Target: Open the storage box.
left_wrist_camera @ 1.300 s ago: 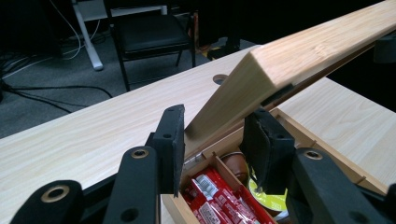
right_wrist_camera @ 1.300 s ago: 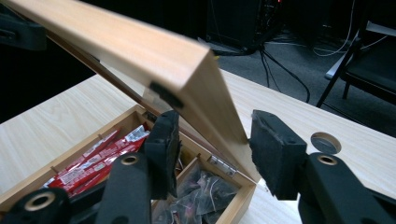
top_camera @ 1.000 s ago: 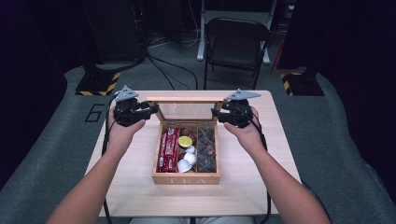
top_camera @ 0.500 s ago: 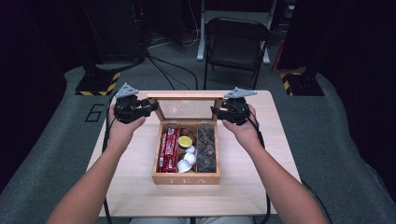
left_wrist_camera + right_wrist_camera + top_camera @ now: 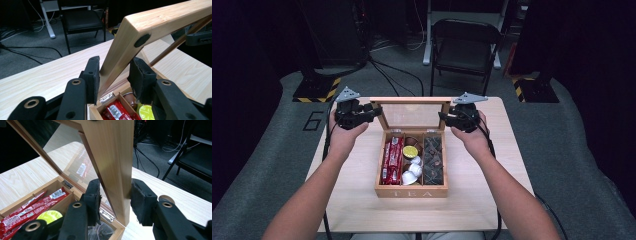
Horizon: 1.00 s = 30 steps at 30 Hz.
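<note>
A wooden tea box (image 5: 412,191) stands mid-table with its glass lid (image 5: 412,101) raised at the back. Inside lie red packets (image 5: 392,160), a yellow-topped pod (image 5: 410,151), white pods (image 5: 412,170) and dark packets (image 5: 433,157). My left gripper (image 5: 374,111) is shut on the lid's left side rail; its pads (image 5: 93,72) press the wood (image 5: 155,17). At the lid's other side, my right gripper (image 5: 443,117) has just been closing on the right rail (image 5: 112,152), and its pads (image 5: 138,200) now touch that rail.
The box sits on a light wooden table (image 5: 492,200) with bare top to either side and in front. A black folding chair (image 5: 464,47) stands behind the far edge. Cables (image 5: 392,70) and a striped stand base (image 5: 314,90) lie on the grey floor.
Both hands stay at the two sides of the lid, and the lid stands raised much as before. No other thing has moved.
</note>
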### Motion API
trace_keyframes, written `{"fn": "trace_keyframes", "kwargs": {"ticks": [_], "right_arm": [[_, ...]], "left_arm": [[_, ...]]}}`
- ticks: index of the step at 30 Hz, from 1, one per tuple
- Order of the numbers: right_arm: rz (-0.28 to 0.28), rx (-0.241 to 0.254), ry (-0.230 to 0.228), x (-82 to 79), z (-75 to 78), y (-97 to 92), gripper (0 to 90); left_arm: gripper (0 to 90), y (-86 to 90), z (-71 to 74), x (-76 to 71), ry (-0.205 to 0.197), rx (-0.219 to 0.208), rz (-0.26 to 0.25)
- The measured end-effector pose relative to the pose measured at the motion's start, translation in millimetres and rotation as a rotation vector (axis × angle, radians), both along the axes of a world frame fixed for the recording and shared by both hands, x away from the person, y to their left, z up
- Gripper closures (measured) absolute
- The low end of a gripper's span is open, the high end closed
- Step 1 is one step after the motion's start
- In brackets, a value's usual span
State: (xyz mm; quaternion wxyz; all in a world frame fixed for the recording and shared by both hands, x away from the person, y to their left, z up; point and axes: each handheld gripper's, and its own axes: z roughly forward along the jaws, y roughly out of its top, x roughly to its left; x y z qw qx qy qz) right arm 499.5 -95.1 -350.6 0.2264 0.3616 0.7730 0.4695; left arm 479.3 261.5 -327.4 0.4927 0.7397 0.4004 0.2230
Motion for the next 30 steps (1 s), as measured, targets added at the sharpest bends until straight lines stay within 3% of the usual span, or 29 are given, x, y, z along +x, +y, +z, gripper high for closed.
{"fn": "trace_keyframes", "kwargs": {"ticks": [5,9,13,30], "right_arm": [[0.004,-0.001,-0.007,1.6,0.0,-0.7,60.9],[0.001,0.009,-0.002,3.1,-0.1,-1.0,61.3],[-0.001,0.010,-0.004,5.0,0.0,-1.4,61.5],[-0.014,0.027,0.002,13.6,-0.1,-1.6,62.7]], "left_arm": [[59.1,-0.1,-1.9,2.0,0.004,-0.008,0.004],[56.5,-2.4,-5.0,3.8,0.009,0.015,0.004],[56.6,-2.8,-9.5,8.1,0.015,0.007,0.009],[57.5,-5.7,-28.3,26.1,0.032,0.046,0.010]]}}
